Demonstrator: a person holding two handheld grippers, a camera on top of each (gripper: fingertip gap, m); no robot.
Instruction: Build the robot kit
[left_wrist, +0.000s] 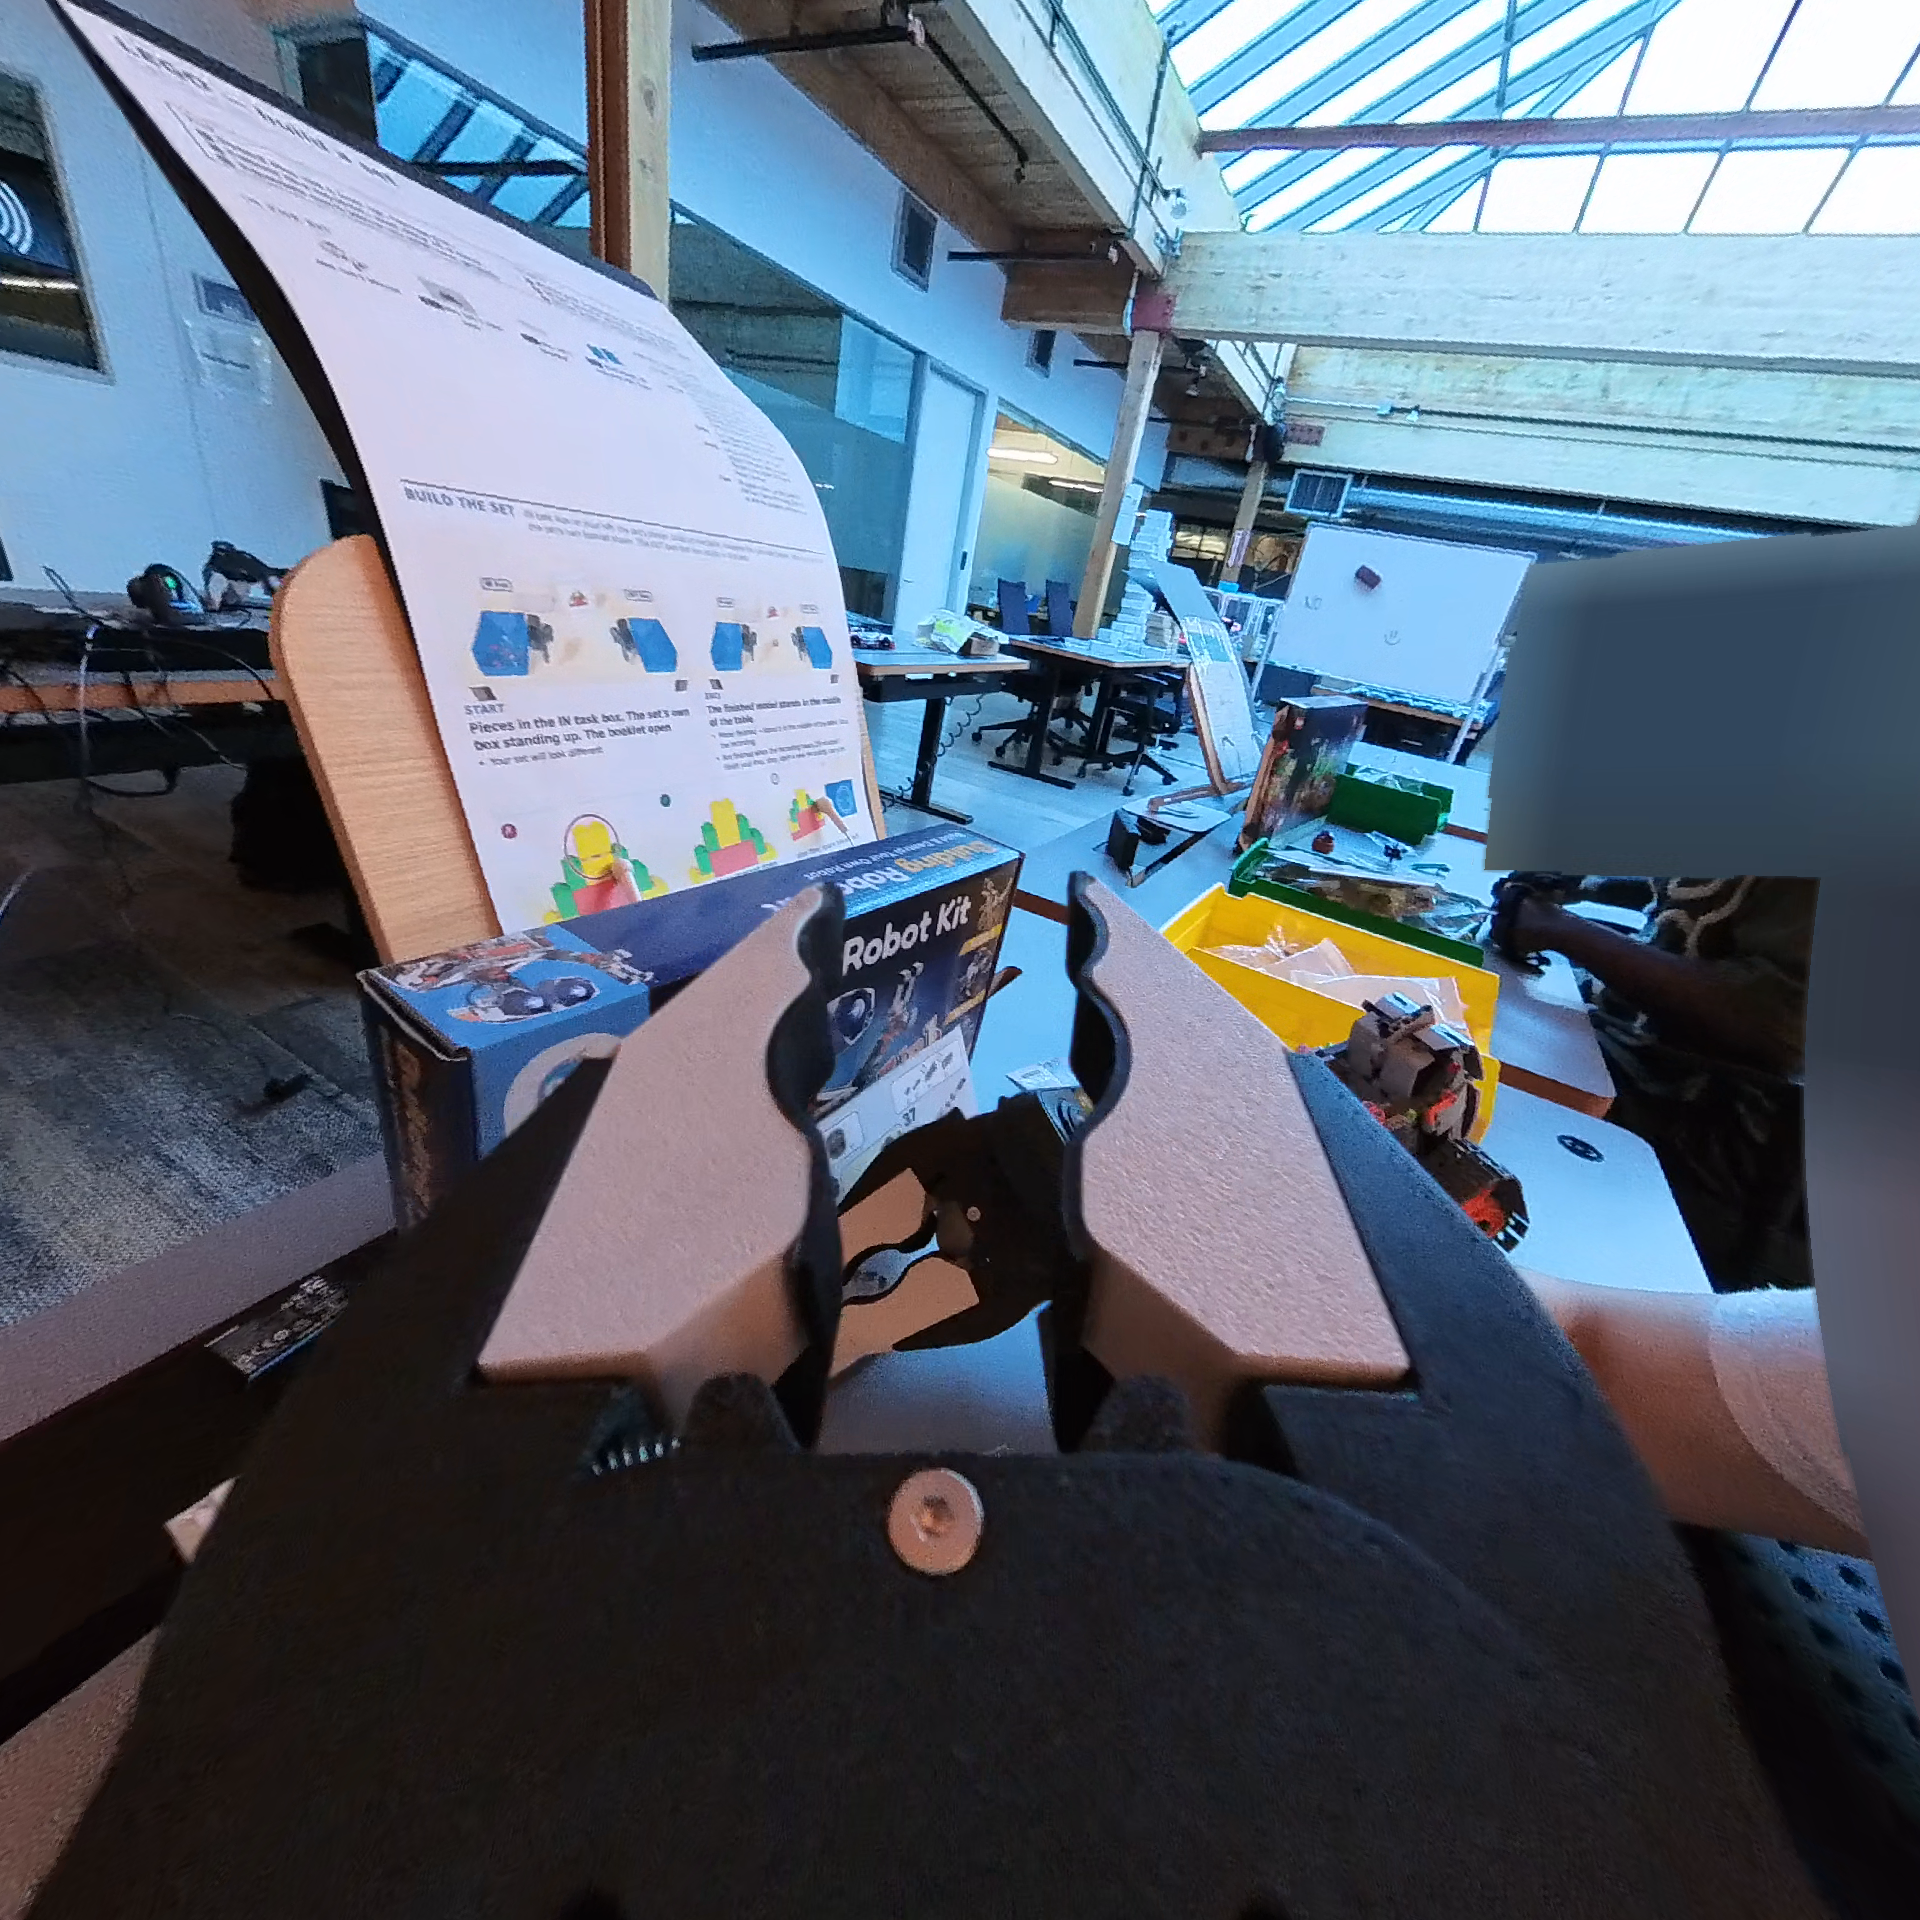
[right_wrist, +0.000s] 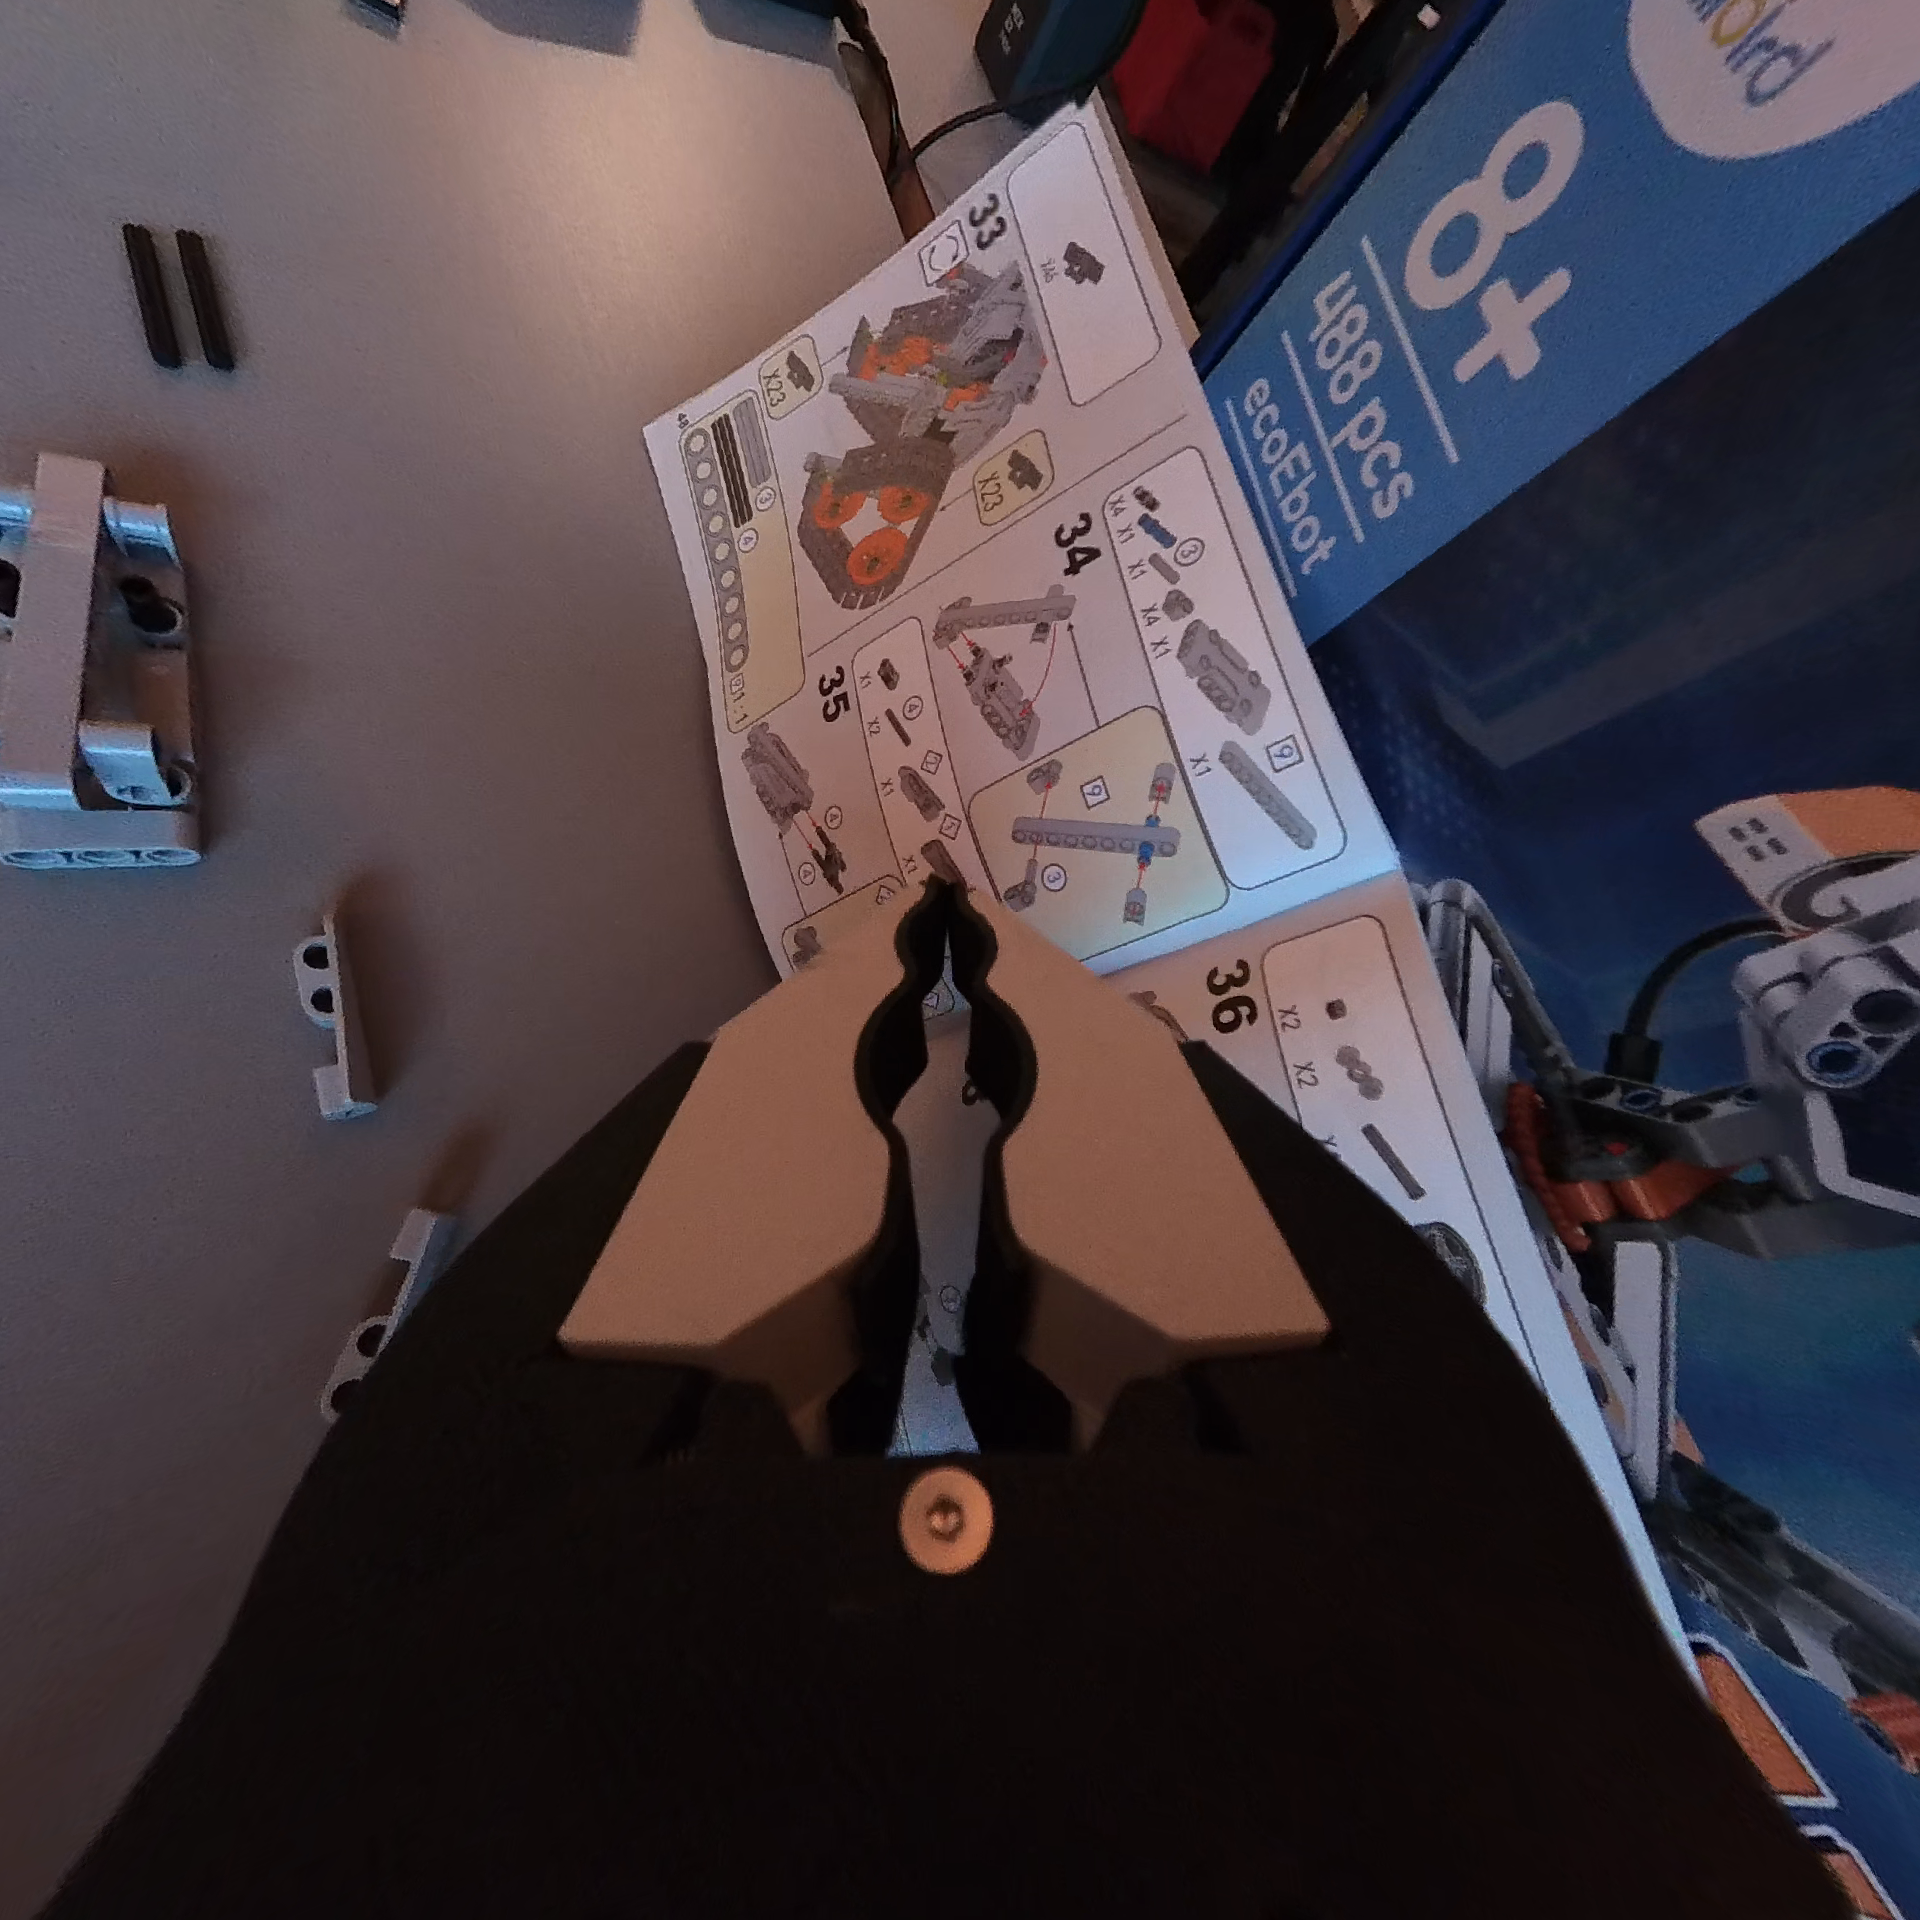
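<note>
My left gripper is open and empty, held above the table and pointing at a blue kit box that stands behind it. Between its fingers I see my right gripper lower down. In the right wrist view my right gripper is shut, its tips over the open instruction booklet; I see nothing between the tips. The booklet lies against the blue kit box. A partly built grey, black and orange model stands to the right of the left gripper.
A printed sheet leans on a wooden stand behind the box. A yellow bin and a green bin stand at the right, near a person's arm. A grey brick assembly, two black axles and small grey pieces lie left of the booklet. About 25 cm separates my left fingertips from my right.
</note>
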